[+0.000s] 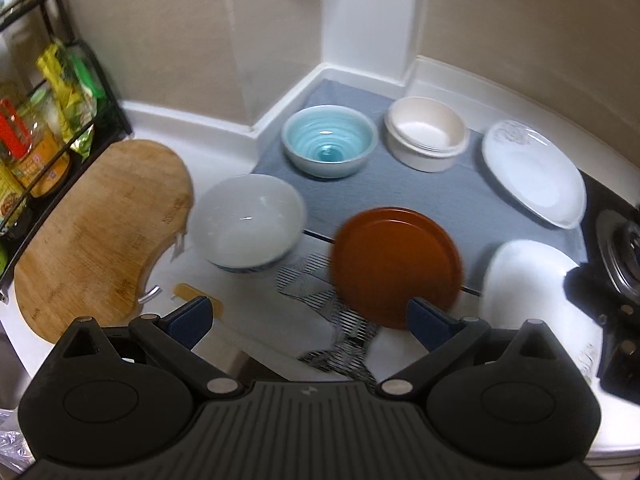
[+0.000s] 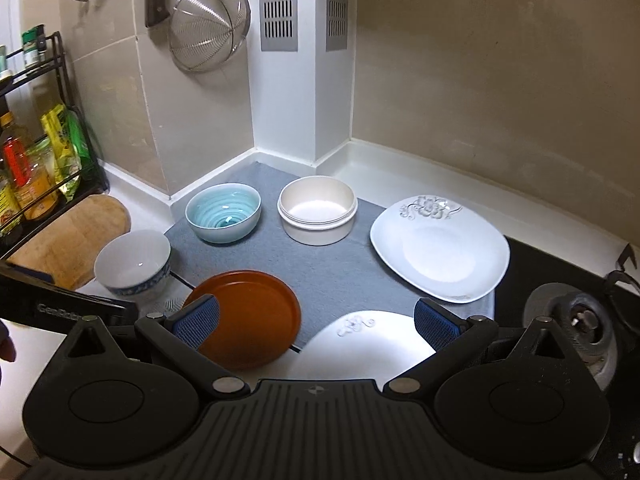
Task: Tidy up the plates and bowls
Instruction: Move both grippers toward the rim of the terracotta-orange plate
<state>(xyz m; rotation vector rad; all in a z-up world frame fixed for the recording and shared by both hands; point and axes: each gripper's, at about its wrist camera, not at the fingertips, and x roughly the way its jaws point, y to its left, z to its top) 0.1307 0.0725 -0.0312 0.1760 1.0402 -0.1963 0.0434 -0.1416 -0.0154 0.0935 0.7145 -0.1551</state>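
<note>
Black housings of both tongs fill the near edge of each wrist view. Left tongs (image 1: 310, 316) hang above the desk (image 1: 224, 120) with their blue pads spread wide, nothing between them. Right tongs (image 2: 316, 320) likewise stand wide apart and empty, held low over the near rim of the grey mat (image 2: 328, 264).

Landmark: the grey mat.
- Teal bowl (image 2: 223, 213) sits on the mat's far left part; cream bowl (image 2: 317, 216) just right of it, also on the mat. The cream one looks like two nested bowls.
- Flowered white plate (image 2: 440, 250) lies on the mat's right side, its edge running past the mat.
- Brown plate (image 2: 246, 320) rests at the mat's near left corner, partly off it.
- Second white plate (image 2: 368, 340) lies at the mat's near edge, under the right tongs.
- White bowl with blue band (image 2: 134, 266) stands off the mat to its left, near the wooden cutting board (image 2: 68, 240).

Left wrist view only: a striped cloth (image 1: 332, 316) under the brown plate's near side, and the right tongs' black tip intruding at the mat's right. This view is motion-blurred.

Right wrist view only: wire strainer (image 2: 208, 26) and a knife hanging on the wall beyond the mat, the vent grilles, the gas burner (image 2: 576, 324) right of the mat, and the left tongs' arm entering from the left.

Spice rack (image 2: 36, 160) stands far left of the mat in both views.
</note>
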